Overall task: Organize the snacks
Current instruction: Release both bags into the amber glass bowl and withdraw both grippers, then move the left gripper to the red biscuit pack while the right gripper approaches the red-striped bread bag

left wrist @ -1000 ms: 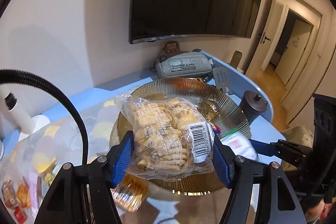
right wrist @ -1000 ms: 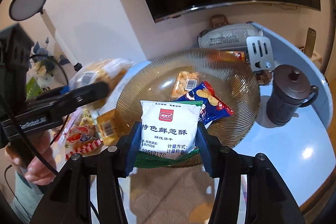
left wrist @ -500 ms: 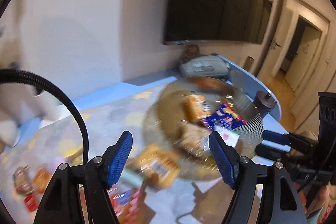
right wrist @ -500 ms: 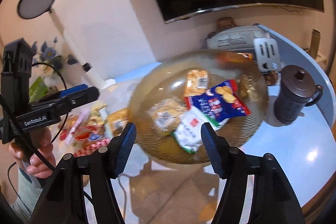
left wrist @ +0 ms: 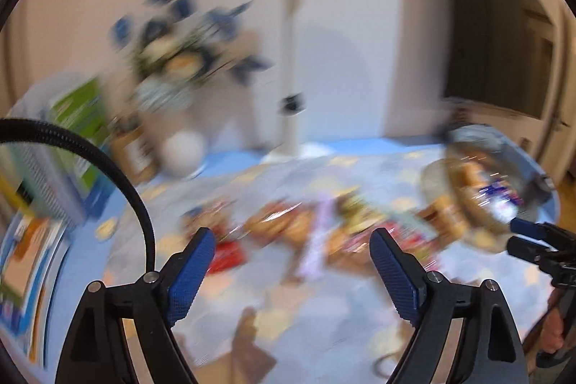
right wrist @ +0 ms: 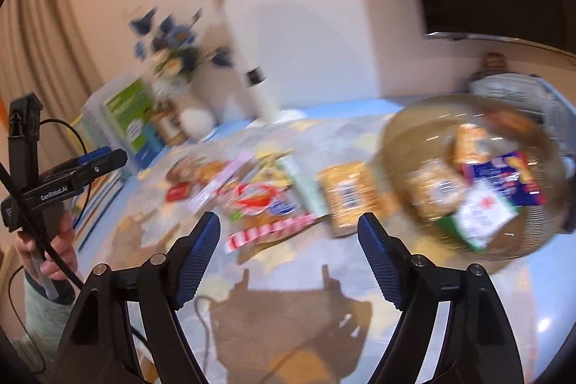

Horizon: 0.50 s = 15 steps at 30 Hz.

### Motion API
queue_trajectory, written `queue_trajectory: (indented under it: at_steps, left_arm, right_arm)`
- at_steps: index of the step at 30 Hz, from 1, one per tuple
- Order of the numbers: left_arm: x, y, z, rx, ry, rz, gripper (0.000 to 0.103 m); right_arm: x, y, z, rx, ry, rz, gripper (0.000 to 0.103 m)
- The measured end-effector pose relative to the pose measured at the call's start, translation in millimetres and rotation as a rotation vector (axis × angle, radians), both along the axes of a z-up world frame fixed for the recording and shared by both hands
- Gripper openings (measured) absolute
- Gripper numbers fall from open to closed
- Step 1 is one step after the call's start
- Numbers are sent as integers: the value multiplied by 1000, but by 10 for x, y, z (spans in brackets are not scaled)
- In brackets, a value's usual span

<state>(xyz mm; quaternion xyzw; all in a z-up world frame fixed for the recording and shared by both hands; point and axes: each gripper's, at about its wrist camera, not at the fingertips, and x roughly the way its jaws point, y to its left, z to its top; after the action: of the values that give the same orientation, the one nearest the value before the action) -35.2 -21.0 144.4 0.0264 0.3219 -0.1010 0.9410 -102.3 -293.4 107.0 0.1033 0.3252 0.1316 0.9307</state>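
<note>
Table [right wrist: 522,305]: round, blue-edged, under a pale patterned cloth. It carries everything listed below.

Bowl [right wrist: 406,146]: large, amber, ribbed glass, at the right-hand side of the table near the back edge. Now holds several packets, among them a white-and-green biscuit packet [right wrist: 482,215], a blue packet [right wrist: 504,179] and a clear bag of small crackers [right wrist: 432,189]. A second ago the white-and-green packet and the cracker bag were each clamped in a gripper above the bowl; both now lie inside it, so two more snacks count as sorted.

Loose snacks [right wrist: 266,200]: a blurred row across the middle of the table, left of the bowl, with a red-and-white striped packet nearest the front edge and an orange-brown cracker packet [right wrist: 345,197] just beside the bowl. Not yet in the bowl; judged to be the remaining work.

Left gripper [left wrist: 292,272]: blue pads apart, nothing between them; the jaws have just been opening. Its view has swung from the bowl to the loose row, so the next pick is likely there.

Right gripper [right wrist: 289,260]: pads likewise apart and empty, jaws just opened further, above the front part of the table and facing the striped packet.

Hand [right wrist: 50,251]: the person's left, on the left gripper's handle, off the table's left edge.
</note>
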Motion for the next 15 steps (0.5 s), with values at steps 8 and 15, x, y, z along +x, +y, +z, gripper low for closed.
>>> queue_trajectory:
  at_steps: [8,15]
  left_arm:
    - [216,604,-1014,18,138,153,86]
    - [360,733,-1283,-55,205,189,86]
  right_arm:
    - [184,336,-483,-69,-42,34,79]
    - [246,222,-583,-10,-3,40,79]
